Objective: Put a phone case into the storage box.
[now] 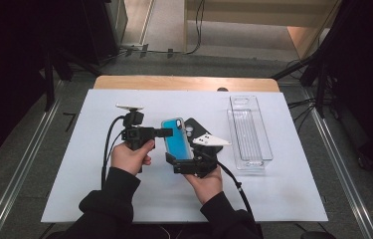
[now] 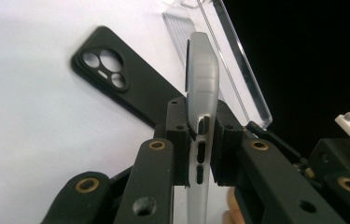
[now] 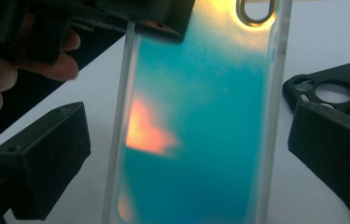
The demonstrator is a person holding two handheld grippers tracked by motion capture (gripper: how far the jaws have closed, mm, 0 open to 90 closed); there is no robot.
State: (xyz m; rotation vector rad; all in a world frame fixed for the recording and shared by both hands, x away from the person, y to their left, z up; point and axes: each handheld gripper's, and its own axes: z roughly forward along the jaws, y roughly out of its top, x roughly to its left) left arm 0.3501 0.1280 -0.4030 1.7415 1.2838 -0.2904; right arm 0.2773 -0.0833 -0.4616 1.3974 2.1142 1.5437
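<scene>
The teal phone case (image 1: pixel 176 139) is being held up off the white table sheet (image 1: pixel 74 189), near the centre, its back facing upward with the camera cutout at twelve o'clock. The left gripper (image 1: pixel 166 132) is clamping the case's side edge from nine o'clock; in the left gripper view the frosted rim (image 2: pixel 201 116) is sitting pinched between both pads. The right gripper (image 1: pixel 186 162) is waiting at the case's six o'clock end with its jaws spread wide, a pad (image 3: pixel 42 161) standing clear on each side of the case and touching nothing. So the lift looks done, and the handover seems to be resting with the left side alone. A black phone case (image 1: pixel 201 130) is lying flat at three o'clock, partly behind the teal one. Further out at three o'clock, a clear plastic tray (image 1: pixel 248 132) is standing empty, probably the place where a case goes next.
</scene>
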